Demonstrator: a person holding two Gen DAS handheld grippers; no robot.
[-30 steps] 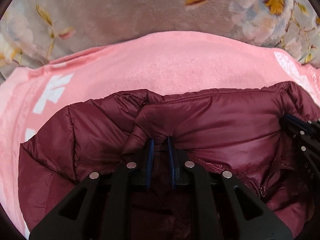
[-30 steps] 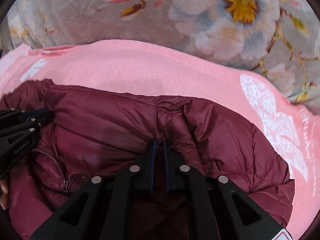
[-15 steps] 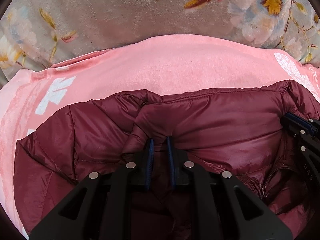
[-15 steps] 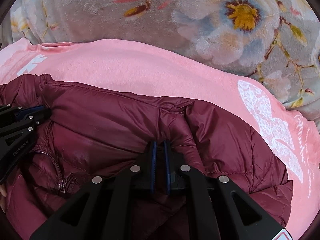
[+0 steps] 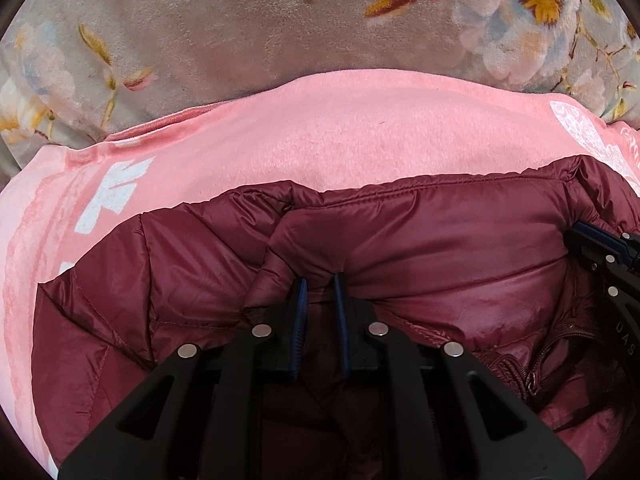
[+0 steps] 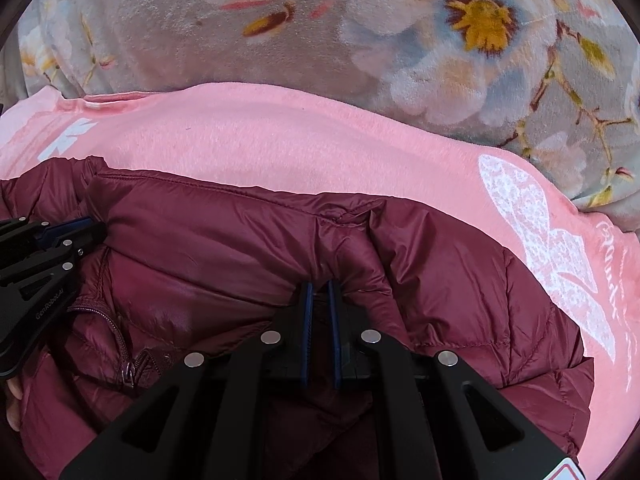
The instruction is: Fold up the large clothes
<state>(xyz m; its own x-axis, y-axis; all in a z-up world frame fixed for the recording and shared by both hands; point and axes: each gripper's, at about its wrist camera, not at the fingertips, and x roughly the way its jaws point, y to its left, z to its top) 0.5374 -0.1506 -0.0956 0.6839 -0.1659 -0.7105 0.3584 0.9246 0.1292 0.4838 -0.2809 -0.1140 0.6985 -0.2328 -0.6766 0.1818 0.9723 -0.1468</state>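
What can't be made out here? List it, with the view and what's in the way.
- Lower part of the maroon puffer jacket: both wrist views, hidden behind the left gripper and right gripper and cut by the bottom edge.
- Pinched fabric depth: both views, covered by the blue pads.
- White writing on the pink blanket: right wrist view, too distorted at the right rim to read.
- The surface under the floral blanket: fully covered.

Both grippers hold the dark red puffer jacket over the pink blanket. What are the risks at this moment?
The left gripper and right gripper each pinch only a small bunch of the slick jacket, so it may slip out when pulled. The open zipper could snag. Dragging might wrinkle the pink blanket underneath.
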